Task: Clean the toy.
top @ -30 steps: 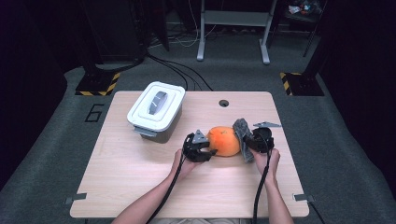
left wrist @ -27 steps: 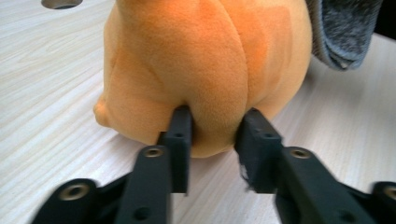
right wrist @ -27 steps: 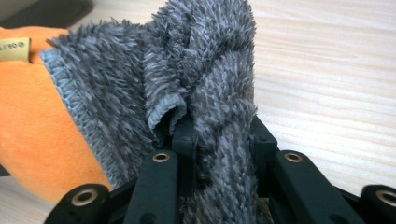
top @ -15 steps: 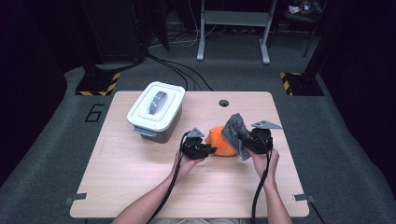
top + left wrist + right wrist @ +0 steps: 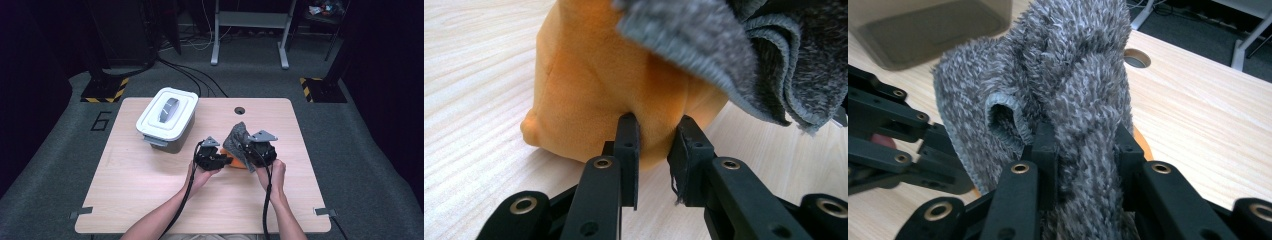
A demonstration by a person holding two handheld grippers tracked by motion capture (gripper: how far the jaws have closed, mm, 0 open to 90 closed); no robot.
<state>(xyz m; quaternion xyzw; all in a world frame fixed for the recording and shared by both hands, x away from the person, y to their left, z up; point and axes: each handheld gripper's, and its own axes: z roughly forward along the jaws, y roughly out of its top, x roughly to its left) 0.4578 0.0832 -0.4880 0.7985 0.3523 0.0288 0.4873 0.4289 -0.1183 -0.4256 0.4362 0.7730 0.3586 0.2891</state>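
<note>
- My left gripper (image 5: pixel 223 160): fingers (image 5: pixel 628 145) have just been closing and now pinch a fold of the orange soft toy (image 5: pixel 609 95) (resting mid-tabletop (image 5: pixel 150 200)).
- My right gripper (image 5: pixel 248 156): fingers (image 5: pixel 1044 150) clamped on the grey fuzzy cloth (image 5: pixel 1068 75), lifted at the toy's 3 o'clock.
- Judged progress: the cloth is partly peeled off the toy; full separation remains.
- White lidded box (image 5: pixel 167 118): at 10 o'clock, untouched.

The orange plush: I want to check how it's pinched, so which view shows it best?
The left gripper view: the orange plush is close up, the left gripper pinching its lower edge. The high view shows a sliver under the grey cloth; the right gripper view an orange edge.
</note>
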